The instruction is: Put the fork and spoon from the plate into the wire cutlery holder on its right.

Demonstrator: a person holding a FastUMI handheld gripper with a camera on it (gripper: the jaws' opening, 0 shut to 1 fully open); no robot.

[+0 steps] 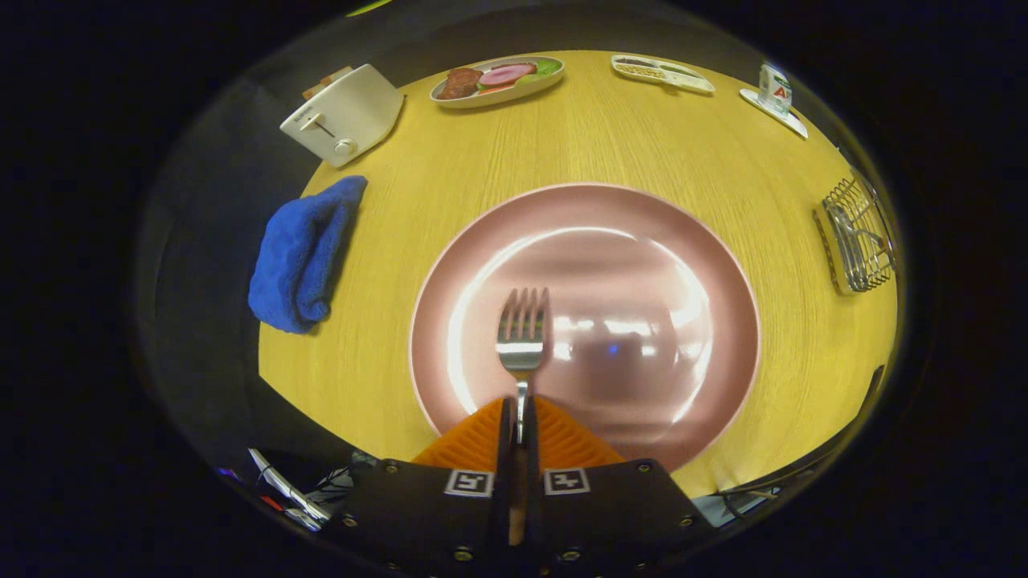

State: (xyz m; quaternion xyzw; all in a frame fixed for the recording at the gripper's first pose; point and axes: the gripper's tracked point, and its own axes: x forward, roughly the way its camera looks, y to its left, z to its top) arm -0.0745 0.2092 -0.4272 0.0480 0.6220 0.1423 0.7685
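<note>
Gripper view. The tongs (519,425) are narrowed to a slit and clamp the handle of the fork (522,333) from both sides. The fork's long axis runs straight ahead along the fingers, tines pointing away, its head over the near half of the pink plate (707,265). Whether the fork is lifted clear of the plate or resting on it cannot be told. No spoon is seen on the plate; something metallic stands in the wire cutlery holder (859,237), which may be the spoon, but it is too small to confirm.

Governing relation: the holder stands on the worktop (602,128) to the right of the plate and beyond the tongs, well apart from the fork. Judgement: the coming move is a carry rightward and forward, then tipping the fork upright to drop it in.

Also present: blue cloth (301,257), toaster (341,112), food dish (498,79).
</note>
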